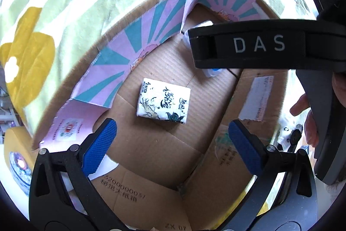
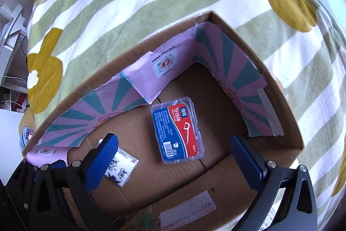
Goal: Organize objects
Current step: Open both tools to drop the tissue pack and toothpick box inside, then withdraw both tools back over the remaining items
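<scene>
Through the left wrist camera we saw our left tongs (image 1: 173, 144) spread wide with nothing between the blue pads, pointing down into the cardboard box (image 1: 151, 144). The tissue packet (image 1: 163, 100) lay flat on the box floor just above the tongs in the frame, centred between them, its long axis running left to right with a slight tilt. The other tool crossed the upper right.

Through the right wrist camera our right tongs (image 2: 175, 155) were equally spread and empty. The floss case (image 2: 177, 130) lay mid-frame between the pads, its long axis near vertical. The tissue packet (image 2: 121, 168) sat at lower left, partly behind the left pad. Both things were in the box, so we judged each hand nearer its own.
</scene>
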The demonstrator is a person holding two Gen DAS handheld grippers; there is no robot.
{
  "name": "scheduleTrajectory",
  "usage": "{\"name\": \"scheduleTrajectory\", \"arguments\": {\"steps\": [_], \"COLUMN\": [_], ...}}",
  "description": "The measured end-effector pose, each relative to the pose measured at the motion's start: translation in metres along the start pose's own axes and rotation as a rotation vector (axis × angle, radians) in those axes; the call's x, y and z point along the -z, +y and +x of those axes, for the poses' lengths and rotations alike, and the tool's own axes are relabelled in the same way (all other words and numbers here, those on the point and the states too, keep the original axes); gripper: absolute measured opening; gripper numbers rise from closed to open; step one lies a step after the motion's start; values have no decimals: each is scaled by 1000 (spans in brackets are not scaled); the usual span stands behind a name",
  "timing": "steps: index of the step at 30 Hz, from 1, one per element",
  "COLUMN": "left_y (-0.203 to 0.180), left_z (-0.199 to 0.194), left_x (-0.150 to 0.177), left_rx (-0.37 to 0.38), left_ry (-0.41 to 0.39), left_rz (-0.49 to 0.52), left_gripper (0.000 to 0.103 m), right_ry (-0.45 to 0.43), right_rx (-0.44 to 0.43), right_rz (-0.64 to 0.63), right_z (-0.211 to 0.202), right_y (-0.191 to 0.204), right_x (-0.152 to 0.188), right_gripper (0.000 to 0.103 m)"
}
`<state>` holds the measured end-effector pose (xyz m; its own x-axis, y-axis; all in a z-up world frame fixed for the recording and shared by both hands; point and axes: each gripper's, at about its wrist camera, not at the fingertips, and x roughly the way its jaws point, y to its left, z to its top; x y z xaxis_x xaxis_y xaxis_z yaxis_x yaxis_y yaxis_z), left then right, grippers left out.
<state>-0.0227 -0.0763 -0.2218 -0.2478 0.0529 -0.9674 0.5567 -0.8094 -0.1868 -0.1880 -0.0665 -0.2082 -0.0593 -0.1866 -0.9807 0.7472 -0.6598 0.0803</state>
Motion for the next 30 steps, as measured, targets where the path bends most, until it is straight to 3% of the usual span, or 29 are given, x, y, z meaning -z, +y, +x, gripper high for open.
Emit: {"name": "scheduleTrajectory", "arguments": {"steps": [9, 11, 16, 22, 30], "left_y": [-23, -18, -19, -31, -64], "left_z": [-56, -72, -108, -159, -176], "left_x": [16, -6, -5, -3, 14], "left_rx": [3, 13, 37, 98, 141], "left_ry": [-44, -55, -85, -104, -141], "left_rz": [94, 115, 183, 274, 455], "left_gripper": [103, 103, 103, 103, 103], "right_ry": [-72, -94, -129, -192, -292], "right_rx": [11, 18, 44, 87, 169], "right_rz": [60, 81, 128, 222, 443], "right_z": [-64, -81, -127, -182, -239], "right_y": [9, 13, 15, 13, -5], "right_x": [18, 25, 45, 82, 156], "right_gripper": [102, 102, 102, 102, 103]}}
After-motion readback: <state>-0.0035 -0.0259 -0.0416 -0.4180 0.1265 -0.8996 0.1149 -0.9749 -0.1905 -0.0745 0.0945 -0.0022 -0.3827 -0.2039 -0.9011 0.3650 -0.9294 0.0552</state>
